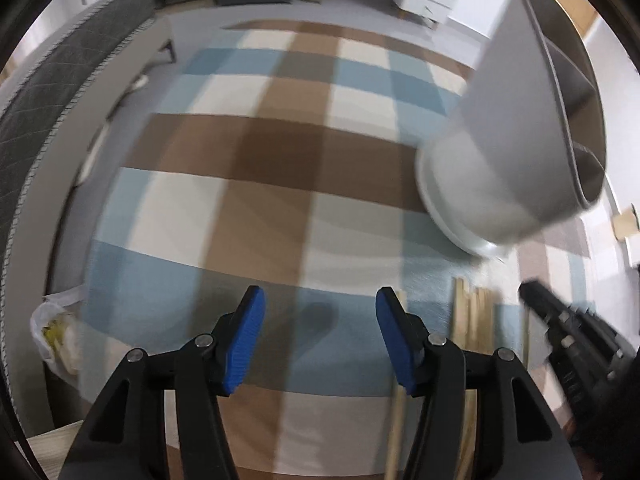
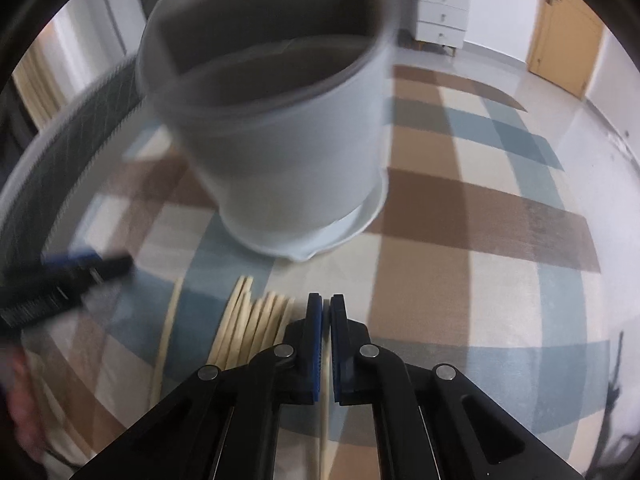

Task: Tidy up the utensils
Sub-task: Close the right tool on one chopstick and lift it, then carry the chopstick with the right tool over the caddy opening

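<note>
The right gripper (image 2: 326,308) has its pads nearly together on a pale chopstick (image 2: 325,400), whose far end is covered by the pads and whose near end runs out at the bottom edge; the bundle of chopsticks (image 2: 248,320) just left of it passes under the black arms; the utensil holder (image 2: 280,152) ahead is smeared, its dividers (dark inside) hard to count, its top cut by the edge; the left gripper (image 2: 68,276) at far left is a blur, jaws unreadable; beside the left gripper (image 1: 320,312), one chopstick (image 1: 396,428) is partly hidden behind its right finger.
</note>
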A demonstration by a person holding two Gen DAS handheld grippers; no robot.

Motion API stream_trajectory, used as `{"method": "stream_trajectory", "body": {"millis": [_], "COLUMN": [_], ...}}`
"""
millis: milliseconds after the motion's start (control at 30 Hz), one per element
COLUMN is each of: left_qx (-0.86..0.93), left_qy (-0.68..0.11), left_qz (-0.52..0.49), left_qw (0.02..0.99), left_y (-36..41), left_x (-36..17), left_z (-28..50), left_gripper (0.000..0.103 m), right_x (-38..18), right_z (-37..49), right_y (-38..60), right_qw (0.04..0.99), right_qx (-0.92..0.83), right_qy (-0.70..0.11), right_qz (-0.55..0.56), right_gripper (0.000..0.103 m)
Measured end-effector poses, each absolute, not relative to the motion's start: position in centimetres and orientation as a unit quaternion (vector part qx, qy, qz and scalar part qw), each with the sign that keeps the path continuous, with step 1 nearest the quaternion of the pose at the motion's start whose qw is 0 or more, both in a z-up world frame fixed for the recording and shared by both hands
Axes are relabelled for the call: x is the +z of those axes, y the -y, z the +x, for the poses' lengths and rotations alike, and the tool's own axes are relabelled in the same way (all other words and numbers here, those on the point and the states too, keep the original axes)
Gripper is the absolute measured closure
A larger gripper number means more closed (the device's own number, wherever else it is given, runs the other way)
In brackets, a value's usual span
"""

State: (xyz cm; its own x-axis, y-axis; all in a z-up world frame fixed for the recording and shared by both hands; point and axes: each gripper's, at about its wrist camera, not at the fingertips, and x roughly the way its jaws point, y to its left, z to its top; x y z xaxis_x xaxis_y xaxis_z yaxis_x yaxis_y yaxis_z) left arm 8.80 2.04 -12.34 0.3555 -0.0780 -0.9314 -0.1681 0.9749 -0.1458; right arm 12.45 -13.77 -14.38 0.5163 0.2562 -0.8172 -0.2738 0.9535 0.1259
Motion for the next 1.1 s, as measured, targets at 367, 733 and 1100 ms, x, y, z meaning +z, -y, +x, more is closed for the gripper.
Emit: {"method": "stream_trajectory", "body": {"millis": [367,733,1100], "left_qx": [0.002,-0.028,-0.028], "left_qy": [-0.581,-0.582,-0.53], "left_qz": [0.001,-0.032,-0.165], "left_qw": [0.814,0.812,0.831], "left_y": [3.5,3.8,-1.5], "left_x": [-13.3,-13.0,-9.3], "left_z": [8.9,8.7,5.7], "left_gripper": [0.062,0.102,0.102], "right_x": [-10.7,-9.3,-6.9], "right_z": [12.7,11.6,8.9], "right_y": [19.7,22.6,22.6], "right_qw": [0.886,0.895,0.91], "right_qx": [0.168,0.163,0.172], "right_qy": [-0.404,-0.363,-0.322], "right_qz": [0.155,0.2,0.196], "right_gripper": [0.1,0.1,0.1]}}
